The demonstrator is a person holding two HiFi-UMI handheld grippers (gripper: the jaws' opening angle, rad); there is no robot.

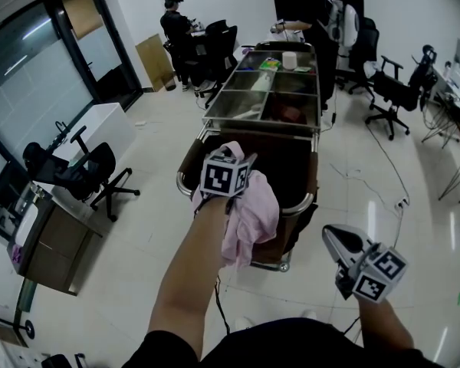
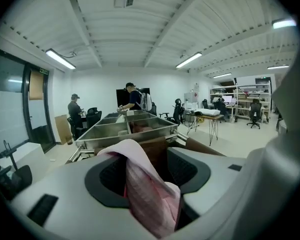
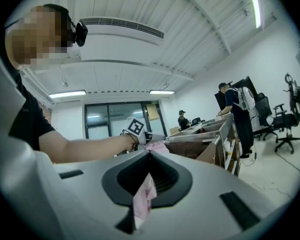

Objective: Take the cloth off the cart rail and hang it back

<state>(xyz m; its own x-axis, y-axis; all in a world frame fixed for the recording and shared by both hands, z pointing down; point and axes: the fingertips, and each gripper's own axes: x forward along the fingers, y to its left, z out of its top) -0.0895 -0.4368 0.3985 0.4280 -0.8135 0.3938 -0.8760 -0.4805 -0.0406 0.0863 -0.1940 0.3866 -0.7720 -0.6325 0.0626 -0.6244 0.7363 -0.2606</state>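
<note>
A pink cloth (image 1: pixel 253 213) hangs over the near rail (image 1: pixel 310 202) of a long steel cart (image 1: pixel 215 115), above a brown bag. My left gripper (image 1: pixel 231 159) is at the top of the cloth. In the left gripper view its jaws stand partly apart, open, with a fold of the cloth (image 2: pixel 147 189) lying loosely between them. My right gripper (image 1: pixel 342 241) hangs low at the right, away from the cart. In the right gripper view its jaws (image 3: pixel 149 176) are shut on a small pink bit of cloth (image 3: pixel 144 200).
Steel tubs with items fill the cart's top. Two people stand at its far end (image 1: pixel 319 21) and far left (image 1: pixel 176 29). Office chairs (image 1: pixel 88 173) (image 1: pixel 389 94) and a desk (image 1: pixel 54 240) flank the aisle. A cable (image 1: pixel 383 159) runs across the floor at the right.
</note>
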